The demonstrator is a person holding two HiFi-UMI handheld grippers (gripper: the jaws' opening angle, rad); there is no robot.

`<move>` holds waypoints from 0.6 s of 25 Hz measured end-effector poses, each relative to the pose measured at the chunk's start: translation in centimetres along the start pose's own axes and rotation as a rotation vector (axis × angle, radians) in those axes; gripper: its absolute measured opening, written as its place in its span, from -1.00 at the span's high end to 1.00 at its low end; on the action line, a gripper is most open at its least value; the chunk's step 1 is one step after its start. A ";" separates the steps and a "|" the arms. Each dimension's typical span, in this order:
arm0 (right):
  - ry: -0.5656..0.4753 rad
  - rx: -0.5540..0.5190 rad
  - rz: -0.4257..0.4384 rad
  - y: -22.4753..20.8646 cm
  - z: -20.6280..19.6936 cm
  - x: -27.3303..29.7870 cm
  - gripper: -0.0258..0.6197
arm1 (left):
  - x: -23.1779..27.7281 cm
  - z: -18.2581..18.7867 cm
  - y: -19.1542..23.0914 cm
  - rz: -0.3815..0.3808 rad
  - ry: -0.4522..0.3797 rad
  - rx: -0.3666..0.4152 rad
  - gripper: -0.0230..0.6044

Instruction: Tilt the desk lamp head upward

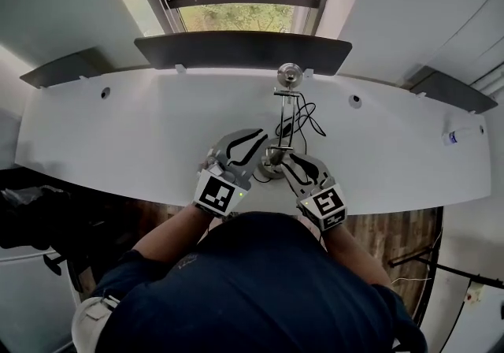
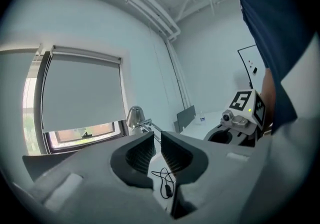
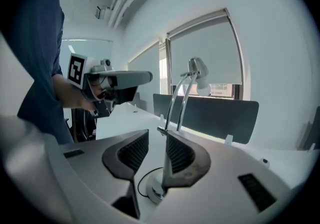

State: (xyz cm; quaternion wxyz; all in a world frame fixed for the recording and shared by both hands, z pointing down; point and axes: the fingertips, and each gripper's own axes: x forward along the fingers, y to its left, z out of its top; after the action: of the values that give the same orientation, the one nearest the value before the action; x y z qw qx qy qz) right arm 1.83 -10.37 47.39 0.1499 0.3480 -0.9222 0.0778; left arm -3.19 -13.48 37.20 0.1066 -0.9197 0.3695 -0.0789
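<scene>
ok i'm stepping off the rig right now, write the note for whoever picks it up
Grippers: the left gripper is empty, its jaws narrowly apart, beside the lamp. The right gripper has its jaws apart, with the lamp's lower arm in the gap close to one pad, not clamped.
Things: the lamp's base sits on the white desk right in front of you. The head is up top toward the window, and the cable lies behind the base.
Done: both grippers are at the lamp. The head seems to face down, so no tilt shows.
Left: grip the head and tilt it upward, probably steadying the arm.
</scene>
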 end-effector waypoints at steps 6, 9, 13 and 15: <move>-0.082 0.019 0.035 1.3 3.5 -1.1 0.64 | -0.6 -0.3 -2.2 -0.054 0.000 -0.103 0.85; -0.102 0.018 0.049 1.9 4.4 -1.3 0.66 | -0.8 -0.2 -3.1 -0.076 0.002 -0.118 0.88; -0.132 0.009 0.064 2.6 5.1 -1.4 0.74 | -1.3 -0.3 -3.7 -0.090 -0.011 -0.165 0.90; -0.151 0.003 0.065 2.9 5.4 -1.5 0.79 | -1.6 -0.4 -4.0 -0.101 -0.017 -0.185 0.90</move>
State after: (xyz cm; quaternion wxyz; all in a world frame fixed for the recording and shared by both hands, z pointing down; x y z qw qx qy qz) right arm -0.20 -8.64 41.74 0.0769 0.3230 -0.9415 0.0574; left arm -1.75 -9.55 38.49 0.0203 -0.9437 0.3275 -0.0419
